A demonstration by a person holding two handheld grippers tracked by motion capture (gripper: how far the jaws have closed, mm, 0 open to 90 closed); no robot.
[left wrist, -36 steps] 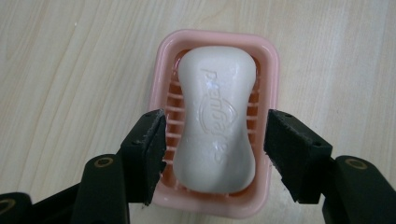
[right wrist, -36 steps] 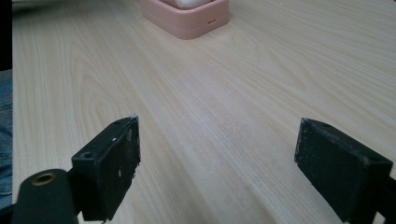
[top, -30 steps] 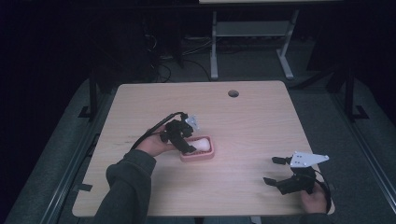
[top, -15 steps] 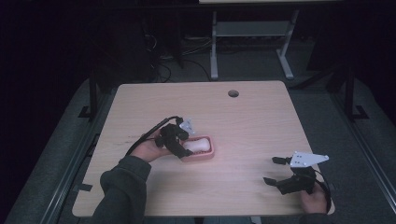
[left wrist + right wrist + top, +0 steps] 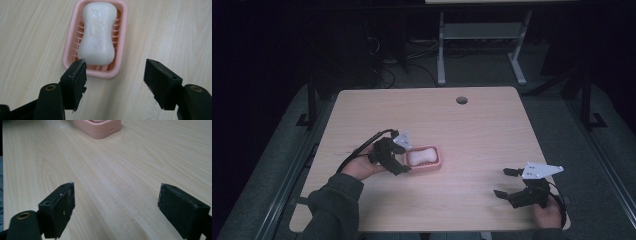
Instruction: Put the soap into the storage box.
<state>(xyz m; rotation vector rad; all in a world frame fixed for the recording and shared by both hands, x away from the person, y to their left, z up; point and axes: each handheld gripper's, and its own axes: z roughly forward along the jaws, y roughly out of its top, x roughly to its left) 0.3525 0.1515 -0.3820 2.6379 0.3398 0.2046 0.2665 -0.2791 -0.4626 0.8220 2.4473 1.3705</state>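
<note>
Your left gripper [image 5: 405,159] has drawn back from over the soap dish [image 5: 435,168] since a second ago; its jaws now stand wide and empty just off the dish's near end. The white soap bar [image 5: 98,35] lies flat in the pink dish, apparently released. Your right gripper [image 5: 507,184] rests well apart, jaws wide, unchanged. Placement looks complete.

The left gripper [image 5: 404,159] is held low by the left hand [image 5: 362,166], its jaws spread wide. The right gripper [image 5: 507,183] is held level by the right hand [image 5: 548,212], jaws likewise parted.
</note>
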